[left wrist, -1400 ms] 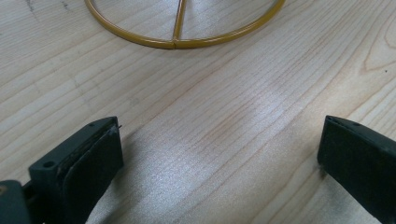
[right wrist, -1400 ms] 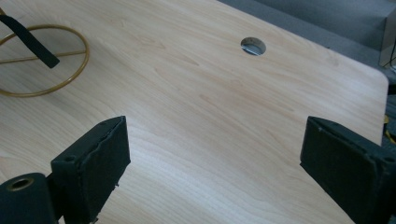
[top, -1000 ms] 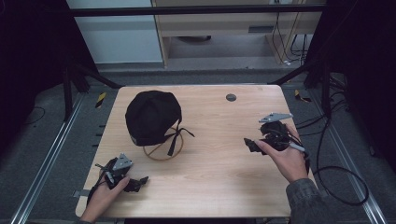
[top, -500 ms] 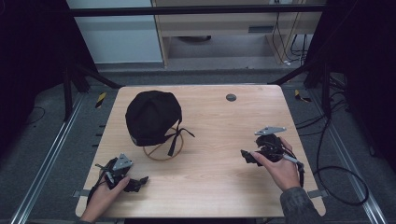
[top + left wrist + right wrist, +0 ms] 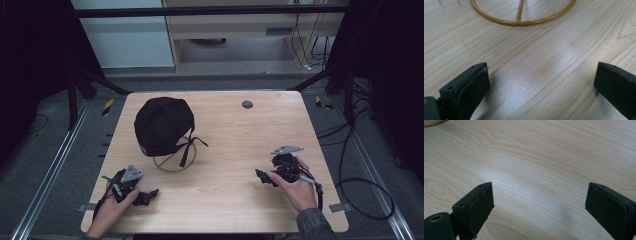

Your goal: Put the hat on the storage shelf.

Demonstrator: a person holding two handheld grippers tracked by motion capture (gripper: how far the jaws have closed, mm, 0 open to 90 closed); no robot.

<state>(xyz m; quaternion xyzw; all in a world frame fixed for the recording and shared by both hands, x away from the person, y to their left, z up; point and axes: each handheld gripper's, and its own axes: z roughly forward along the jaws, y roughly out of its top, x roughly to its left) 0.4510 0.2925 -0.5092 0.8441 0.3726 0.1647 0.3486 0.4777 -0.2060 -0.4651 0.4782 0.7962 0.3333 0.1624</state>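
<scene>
A black cap point(image 5: 162, 125) sits on a stand with a gold wire ring base point(image 5: 172, 161) at the left middle of the wooden table point(image 5: 230, 135). A black strap hangs from the cap across the ring. My left gripper point(image 5: 150, 194) rests low at the table's front left, open, with nothing between its jaws. In the left gripper view the gold ring point(image 5: 524, 21) lies just ahead of the jaws. My right gripper point(image 5: 261, 176) rests at the front right, open and empty, with bare wood ahead of it and a sliver of the ring point(image 5: 431, 123) at the top left.
A small dark round disc point(image 5: 247, 104) is set in the table near its far edge. Black cables point(image 5: 360, 185) trail off the right side onto the floor. Metal rails run along both sides of the table.
My right gripper has moved toward the front edge of the table and slightly left. The left gripper and the cap have stayed put.
</scene>
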